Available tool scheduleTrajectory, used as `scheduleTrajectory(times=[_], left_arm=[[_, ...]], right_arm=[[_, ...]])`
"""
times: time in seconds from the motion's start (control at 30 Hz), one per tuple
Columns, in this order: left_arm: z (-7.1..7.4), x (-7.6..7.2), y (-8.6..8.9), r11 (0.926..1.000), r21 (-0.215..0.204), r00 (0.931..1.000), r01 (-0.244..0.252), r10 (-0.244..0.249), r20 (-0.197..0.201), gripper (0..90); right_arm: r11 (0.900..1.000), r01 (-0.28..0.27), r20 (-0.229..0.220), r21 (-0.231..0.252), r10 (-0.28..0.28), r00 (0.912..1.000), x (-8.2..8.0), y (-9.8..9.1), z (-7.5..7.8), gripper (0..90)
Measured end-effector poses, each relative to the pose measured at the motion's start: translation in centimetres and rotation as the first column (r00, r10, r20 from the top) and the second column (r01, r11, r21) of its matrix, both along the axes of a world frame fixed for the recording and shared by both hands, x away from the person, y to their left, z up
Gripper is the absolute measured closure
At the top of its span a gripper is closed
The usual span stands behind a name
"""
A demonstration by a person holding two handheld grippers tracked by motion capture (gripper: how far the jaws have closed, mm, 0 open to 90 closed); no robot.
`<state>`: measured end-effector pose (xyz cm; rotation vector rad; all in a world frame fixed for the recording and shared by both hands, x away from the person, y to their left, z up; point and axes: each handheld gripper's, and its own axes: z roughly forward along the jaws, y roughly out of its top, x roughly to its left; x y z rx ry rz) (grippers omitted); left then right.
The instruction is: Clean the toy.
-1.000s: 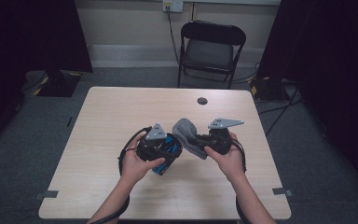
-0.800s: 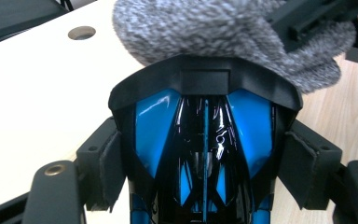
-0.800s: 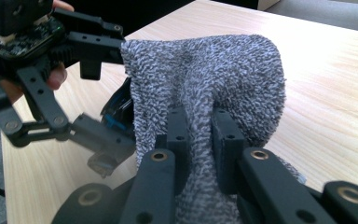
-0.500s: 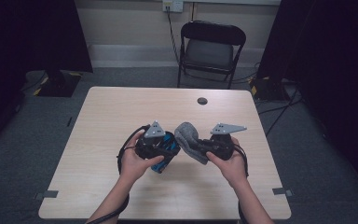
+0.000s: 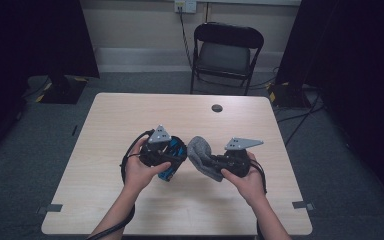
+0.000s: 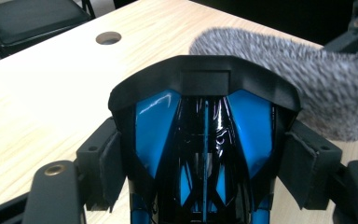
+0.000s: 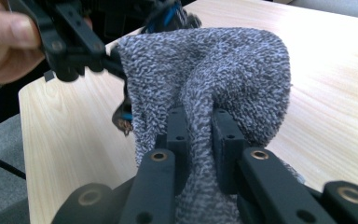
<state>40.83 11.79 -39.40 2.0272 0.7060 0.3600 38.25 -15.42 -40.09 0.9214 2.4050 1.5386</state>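
At the near edge of the pale wooden table (image 5: 105,200) two bare forearms come in, each hand carrying a black two-jaw gripper; both are held above the middle of the tabletop, nearer the near edge than the far one, and they point towards each other; the left hand (image 5: 141,170) wraps round the left gripper (image 5: 172,159), whose jaws pinch a glossy blue-and-black plastic object with a broad black curved rim (image 6: 204,112); in the left gripper view the padded jaws press on both flanks of that object, standing fairly wide because the object itself is wide; its rim points towards the far edge of the table; what the object is I cannot tell; just beside it, towards the right edge, the right hand (image 5: 250,181) holds the right gripper (image 5: 211,162); its jaws are squeezed almost together on a fold of a soft grey knitted cloth, fuzzy like a sock or mitt (image 7: 214,70); in the right gripper view the fabric bunches between the two black pads and bulges out above them in a rounded lump; in the high view the grey cloth sits between the two grippers, very close to the blue-and-black object, though whether they touch I cannot tell; farther on, near the far edge of the table, there is a small round dark hole (image 5: 217,108); beyond the table a black folding chair (image 5: 227,47) stands on the grey carpet against the wall.
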Motion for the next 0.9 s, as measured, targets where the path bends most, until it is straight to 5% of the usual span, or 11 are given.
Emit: scheduleTrajectory(times=[0.47, 0.9], left_arm=[[0.9, -0.4, 0.9, 0.9999, -0.016, 0.9999, -0.001, 0.002, 0.011, 25.4], [0.6, -0.4, -0.5, 0.9987, -0.035, 0.9993, 0.036, -0.036, -0.007, 25.4]], right_arm=[[0.9947, 0.093, 0.012, 0.044, -0.094, 0.9955, 0.8, -1.7, 0.4, 79.8], [0.9984, 0.050, 0.005, 0.028, -0.050, 0.9987, 1.2, 0.1, 0.2, 79.6]])
